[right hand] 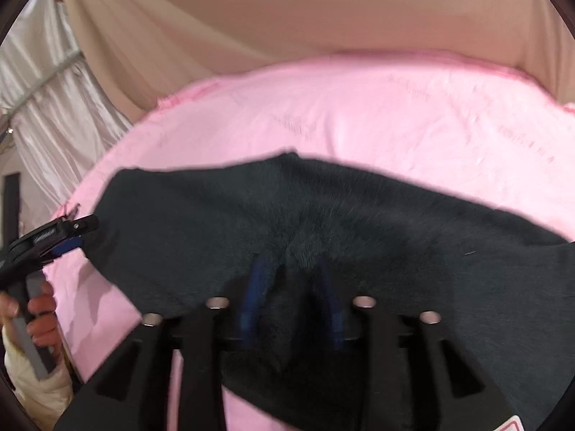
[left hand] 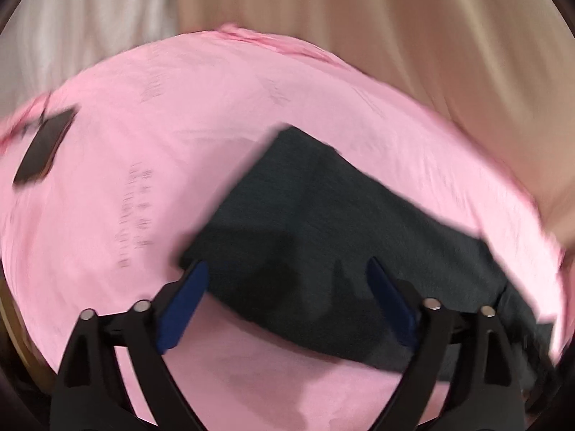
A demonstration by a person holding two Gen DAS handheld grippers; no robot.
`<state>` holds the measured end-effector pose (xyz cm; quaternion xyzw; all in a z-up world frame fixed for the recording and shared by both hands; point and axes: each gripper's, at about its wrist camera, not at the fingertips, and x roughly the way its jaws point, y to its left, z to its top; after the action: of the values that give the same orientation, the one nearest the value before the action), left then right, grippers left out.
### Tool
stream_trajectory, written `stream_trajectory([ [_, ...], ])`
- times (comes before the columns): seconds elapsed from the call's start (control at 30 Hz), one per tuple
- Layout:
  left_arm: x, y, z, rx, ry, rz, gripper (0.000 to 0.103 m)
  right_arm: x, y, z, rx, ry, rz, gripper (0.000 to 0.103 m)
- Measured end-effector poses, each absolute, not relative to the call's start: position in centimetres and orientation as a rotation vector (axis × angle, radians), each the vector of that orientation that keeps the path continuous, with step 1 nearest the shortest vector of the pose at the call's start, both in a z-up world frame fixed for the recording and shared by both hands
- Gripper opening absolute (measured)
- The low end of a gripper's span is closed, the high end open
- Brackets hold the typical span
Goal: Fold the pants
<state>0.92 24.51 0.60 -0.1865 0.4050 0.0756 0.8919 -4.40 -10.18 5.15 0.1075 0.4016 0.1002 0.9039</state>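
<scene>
The dark pants [left hand: 323, 237] lie folded into a flat band on the pink sheet [left hand: 151, 165], stretching across the near half of it; both views are blurred. In the left wrist view the left gripper [left hand: 287, 287] hangs just over the pants' left end, its jaws spread wide, and the blue pads [left hand: 187, 298] press on nothing. In the right wrist view the right gripper [right hand: 291, 301] sits low over the middle of the pants [right hand: 251, 215], jaws partly apart with a ridge of cloth rising between them; whether the pads touch that cloth cannot be told through the blur. At the left edge of that view a hand [right hand: 39, 312] with a pale sleeve holds the other gripper's handle. A flat dark object [left hand: 45, 147], perhaps a phone, lies far off on the sheet, and beige curtains [right hand: 287, 10] hang behind.
</scene>
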Motion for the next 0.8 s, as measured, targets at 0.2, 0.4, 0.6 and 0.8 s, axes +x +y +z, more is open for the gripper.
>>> stream_trajectory([
  [0.2, 1.9, 30.3, -2.8, -0.694, 0.922, 0.173, 0.094, -8.2, -16.0, 6.4, 0.288, 0.775, 0.046, 0.041],
  [0.4, 2.7, 28.1, -2.6, -0.641, 0.94, 0.144, 0.094, -13.6, -24.9, 5.5, 0.356, 0.772, -0.224, 0.028],
  [0.6, 3.4, 26.0, -2.5, -0.568, 0.949, 0.173, 0.094, -16.0, -29.7, 1.9, 0.395, 0.847, -0.257, 0.004],
  [0.8, 3.8, 25.2, -2.7, -0.546, 0.947, 0.173, 0.097, -14.8, -27.6, 5.4, 0.407, 0.756, -0.177, 0.015],
])
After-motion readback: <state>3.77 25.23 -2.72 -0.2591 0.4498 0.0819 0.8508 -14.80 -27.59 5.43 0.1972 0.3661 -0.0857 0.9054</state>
